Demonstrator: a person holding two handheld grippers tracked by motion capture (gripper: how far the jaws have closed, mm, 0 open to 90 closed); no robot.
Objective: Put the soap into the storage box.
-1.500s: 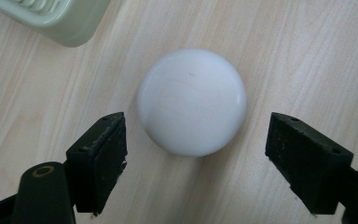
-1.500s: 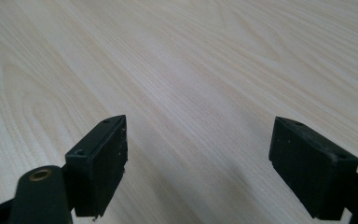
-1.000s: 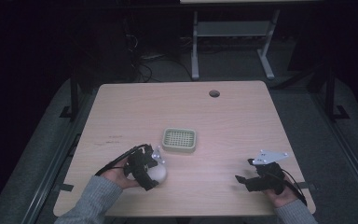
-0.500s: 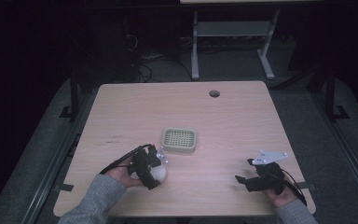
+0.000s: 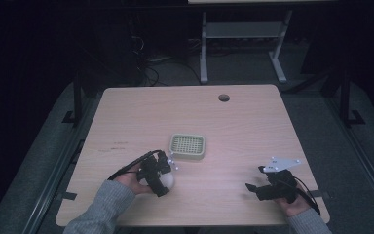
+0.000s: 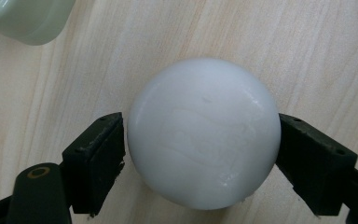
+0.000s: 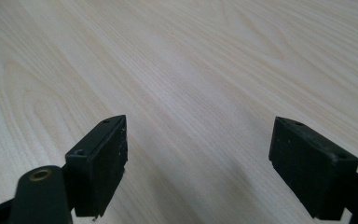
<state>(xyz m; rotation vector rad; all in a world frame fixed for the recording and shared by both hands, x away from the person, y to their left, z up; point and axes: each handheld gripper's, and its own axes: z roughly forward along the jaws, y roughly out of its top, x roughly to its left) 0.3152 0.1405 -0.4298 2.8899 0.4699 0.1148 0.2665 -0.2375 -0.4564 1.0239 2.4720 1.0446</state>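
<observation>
Near the front-left of the table (image 5: 233, 122), left gripper (image 5: 161, 171) has its jaws set against both sides of a white ball (image 6: 204, 133); the ball seems to rest on the wood, though contact underneath is hidden. Just beyond it sits a pale green tray (image 5: 187, 146), its corner close to the ball (image 6: 25, 18). Right gripper (image 7: 198, 163) is near the front-right edge, jaws spread wide over bare wood, holding nothing. Open tabletop lies between the two grippers and across the far half.
</observation>
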